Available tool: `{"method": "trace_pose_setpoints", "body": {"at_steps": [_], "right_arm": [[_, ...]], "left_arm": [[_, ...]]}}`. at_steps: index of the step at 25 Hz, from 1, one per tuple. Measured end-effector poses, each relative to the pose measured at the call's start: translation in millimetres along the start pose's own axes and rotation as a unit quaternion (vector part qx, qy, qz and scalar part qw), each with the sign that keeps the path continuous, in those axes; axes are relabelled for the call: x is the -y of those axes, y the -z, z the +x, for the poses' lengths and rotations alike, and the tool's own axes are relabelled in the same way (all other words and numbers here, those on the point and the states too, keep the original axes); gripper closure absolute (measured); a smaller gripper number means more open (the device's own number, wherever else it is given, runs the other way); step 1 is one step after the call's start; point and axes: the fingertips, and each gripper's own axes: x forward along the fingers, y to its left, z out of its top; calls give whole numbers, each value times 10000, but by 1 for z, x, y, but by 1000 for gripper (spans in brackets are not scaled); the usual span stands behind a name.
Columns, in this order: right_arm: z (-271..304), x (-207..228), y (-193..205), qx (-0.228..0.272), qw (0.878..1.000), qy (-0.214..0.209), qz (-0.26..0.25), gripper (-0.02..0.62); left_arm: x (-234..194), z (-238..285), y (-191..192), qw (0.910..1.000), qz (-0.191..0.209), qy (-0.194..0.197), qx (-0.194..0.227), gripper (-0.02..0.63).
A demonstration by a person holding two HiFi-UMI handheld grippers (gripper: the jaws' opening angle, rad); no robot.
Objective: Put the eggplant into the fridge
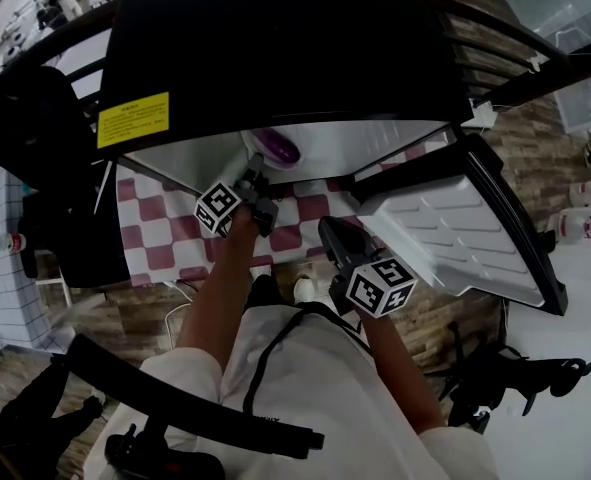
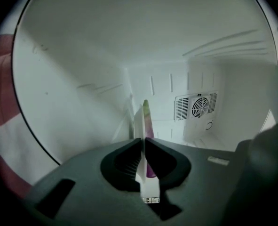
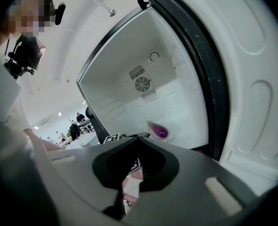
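Note:
The purple eggplant (image 1: pixel 278 149) lies on a white plate (image 1: pixel 255 144) just inside the open black fridge (image 1: pixel 275 48). My left gripper (image 1: pixel 252 181) reaches level into the fridge mouth and is shut on the plate's near edge. In the left gripper view the plate (image 2: pixel 139 126) stands edge-on between the closed jaws of the left gripper (image 2: pixel 143 140), with the eggplant (image 2: pixel 148 121) behind it. The right gripper view shows the eggplant (image 3: pixel 161 132) low in the white interior. My right gripper (image 1: pixel 337 236) hangs in front of the door (image 1: pixel 455 228), and in its own view the right gripper (image 3: pixel 138 136) is shut and holds nothing.
The fridge door stands open to the right, its white inner lining facing me. A fan vent (image 2: pixel 197 106) sits on the back wall. A red and white checked surface (image 1: pixel 155 208) lies below the fridge. Clear plastic boxes (image 1: pixel 575 28) stand at top right.

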Motion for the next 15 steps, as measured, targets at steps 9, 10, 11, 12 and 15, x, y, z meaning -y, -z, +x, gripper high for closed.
{"method": "trace_pose_setpoints", "body": {"at_steps": [9,10,11,12,15], "right_arm": [[-10,11,-1,-8,10000,-42,-16,589],[-11,12,-1,-11,10000,-44,-1,589],[-11,13,0,-13,10000,-51,12,589],[-12,14,0,-15,10000,-58,21,589],[-14,15,0,-15,10000,-76,25,589]], "left_arm": [[-4,5,8,9996,-77,-218,132,577],[-4,6,7,9996,-76,-261,121,577],[-4,6,7,9995,-85,-295,121,580],[-4,7,6,9993,-105,-322,132,578],[-4,10,6,9988,-158,-427,157,554]]}}
